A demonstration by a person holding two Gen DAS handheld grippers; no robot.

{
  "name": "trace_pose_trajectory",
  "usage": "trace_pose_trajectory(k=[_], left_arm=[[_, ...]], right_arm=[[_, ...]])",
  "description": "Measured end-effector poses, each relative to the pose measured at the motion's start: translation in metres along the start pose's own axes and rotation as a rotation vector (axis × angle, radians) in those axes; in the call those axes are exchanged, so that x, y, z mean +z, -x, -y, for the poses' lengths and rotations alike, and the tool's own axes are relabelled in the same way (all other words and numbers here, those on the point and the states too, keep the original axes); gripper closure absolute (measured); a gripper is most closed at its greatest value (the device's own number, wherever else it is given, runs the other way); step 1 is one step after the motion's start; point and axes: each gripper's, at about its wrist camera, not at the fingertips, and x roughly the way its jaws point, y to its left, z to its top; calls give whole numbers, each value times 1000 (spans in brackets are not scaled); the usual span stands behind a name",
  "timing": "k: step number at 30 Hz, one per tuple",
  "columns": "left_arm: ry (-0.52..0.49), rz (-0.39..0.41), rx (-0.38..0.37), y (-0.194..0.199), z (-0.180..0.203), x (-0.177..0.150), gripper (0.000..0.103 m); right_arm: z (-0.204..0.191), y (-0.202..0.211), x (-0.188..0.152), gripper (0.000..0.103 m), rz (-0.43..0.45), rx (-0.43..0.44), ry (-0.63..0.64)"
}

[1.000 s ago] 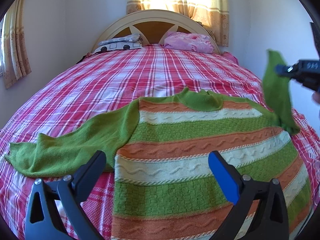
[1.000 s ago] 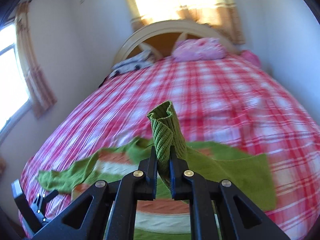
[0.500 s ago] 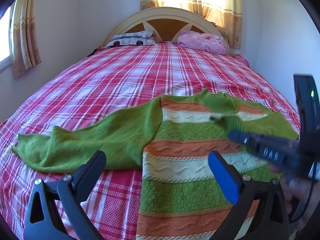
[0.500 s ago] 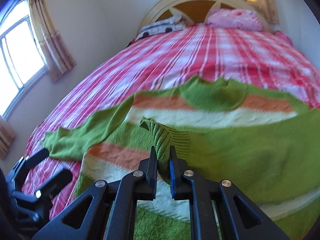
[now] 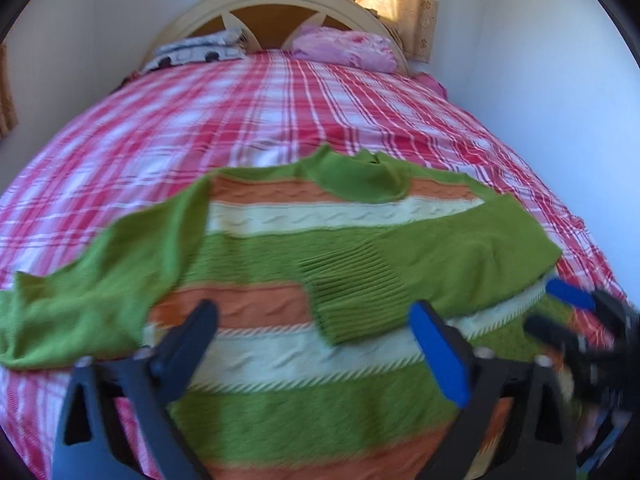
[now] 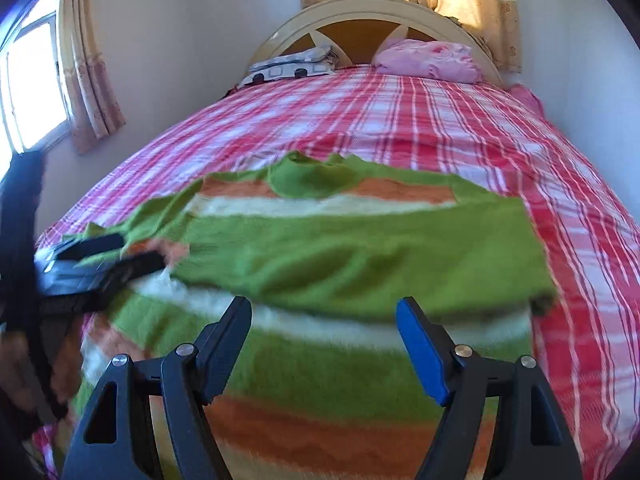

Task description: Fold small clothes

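Note:
A green, orange and cream striped sweater (image 5: 320, 380) lies flat on the plaid bed. Its right sleeve (image 6: 360, 256) is folded across the chest, and the ribbed cuff (image 5: 352, 296) rests near the middle. The other sleeve (image 5: 92, 292) stretches out to the left. My left gripper (image 5: 316, 340) hovers over the sweater's body just below the cuff; its jaws are closing with nothing pressed between them. My right gripper (image 6: 324, 328) stands just short of the folded sleeve, jaws opening and empty. Each gripper shows blurred at the edge of the other's view: right gripper (image 5: 560, 312), left gripper (image 6: 108, 252).
The red plaid bedspread (image 5: 280, 120) runs back to a cream headboard (image 5: 280, 4). A pink pillow (image 5: 344, 48) and a patterned pillow (image 5: 196, 52) lie against it. A white wall borders the bed on the right. A curtained window (image 6: 84, 80) is on the left.
My right gripper brought the sleeve down across the sweater's chest, let go of the cuff and drew back with its jaws spread. My left gripper shifted over the sweater's body.

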Motion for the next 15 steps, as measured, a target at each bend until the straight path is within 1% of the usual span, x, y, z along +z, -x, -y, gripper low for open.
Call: trace_pose_trajectory(k=[1, 4, 5, 6, 7, 8, 9, 10, 11, 13, 15], left_arm=[[7, -22, -12, -7, 2, 2, 18], [66, -71, -32, -30, 0, 9, 32], [95, -89, -42, -37, -3, 10, 38], [136, -111, -65, -45, -6, 10, 56], [157, -117, -77, -48, -8, 9, 65], [165, -93, -79, -47, -8, 9, 71], [153, -85, -104, -46, -6, 9, 94], [136, -91, -130, -47, -3, 10, 95], [126, -79, -124, -43, -3, 11, 95], [99, -28, -135, -30, -4, 14, 96], [102, 28, -138, -11, -10, 20, 96]], right_arm=[[-2, 2, -5, 28, 1, -8, 12], [-12, 6, -22, 28, 6, -30, 65], [-16, 6, -27, 28, 10, -37, 84], [-20, 5, -29, 28, 13, -43, 99], [-23, 5, -33, 28, 16, -50, 115], [-26, 5, -36, 28, 18, -59, 129], [-27, 4, -40, 28, 19, -61, 134], [-28, 3, -43, 28, 18, -62, 137], [-29, 3, -45, 28, 15, -64, 138], [-29, 4, -46, 28, 17, -69, 137], [-28, 3, -46, 27, 14, -70, 132]])
